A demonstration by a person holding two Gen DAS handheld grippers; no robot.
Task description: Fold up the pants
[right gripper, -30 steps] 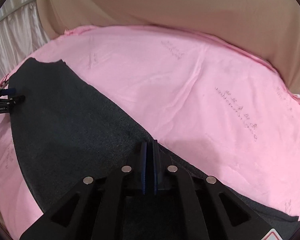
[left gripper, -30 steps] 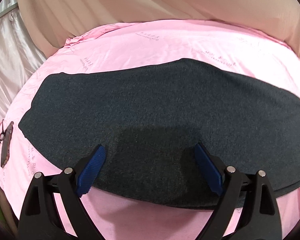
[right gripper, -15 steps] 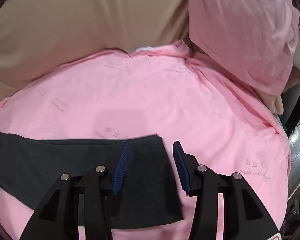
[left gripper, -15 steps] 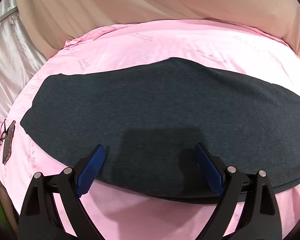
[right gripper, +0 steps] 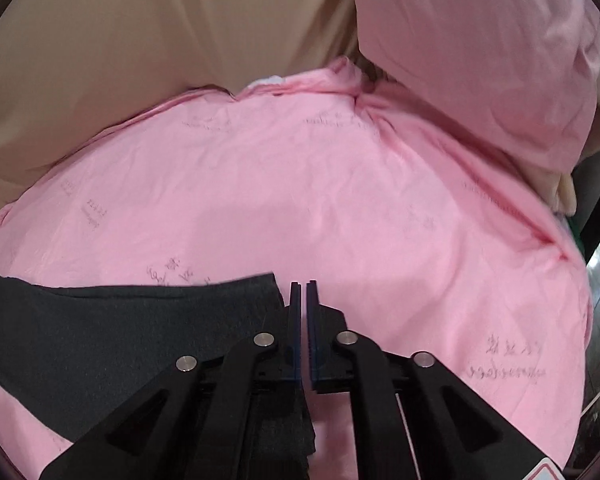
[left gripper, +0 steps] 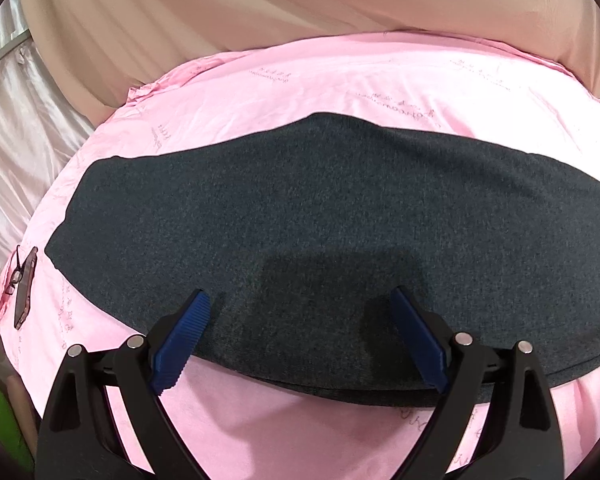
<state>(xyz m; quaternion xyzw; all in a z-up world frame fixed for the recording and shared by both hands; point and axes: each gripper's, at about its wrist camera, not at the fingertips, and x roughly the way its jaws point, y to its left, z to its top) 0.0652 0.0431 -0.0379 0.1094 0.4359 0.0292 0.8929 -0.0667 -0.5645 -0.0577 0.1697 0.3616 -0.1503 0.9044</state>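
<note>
A: Left wrist view first. What fills it?

B: The pants [left gripper: 332, 248], dark charcoal, spread flat as one long band across the middle of the frame, lying on a pink bedsheet [left gripper: 340, 88] printed with faint script. Their near edge curves along the lower part of the picture.

A: And the left gripper [left gripper: 300, 320]?

B: Its jaws stand wide apart at the bottom of the frame, the blue pads over the near part of the cloth. Nothing is pinched between them; whether the tips rest on the fabric I cannot tell.

A: Anything else there?

B: A pair of glasses [left gripper: 14, 280] and a dark flat case [left gripper: 26, 286] beside them at the left edge of the sheet. A tan blanket [left gripper: 300, 4] bunches along the top.

A: Now the right wrist view.

B: One end of the pants [right gripper: 120, 332] occupies the lower left of the frame, its squared corner ending just left of the right gripper [right gripper: 303, 292]. The jaws have just been closing and now stand almost together, a thin slit between the pads. Pink bedsheet [right gripper: 300, 200] shows through that slit near the tips; the cloth lies beside and beneath the left finger, and whether any of it is caught lower down I cannot tell.

A: Upper right?

B: A pink pillow [right gripper: 480, 60], with the tan blanket [right gripper: 140, 40] at upper left.
</note>
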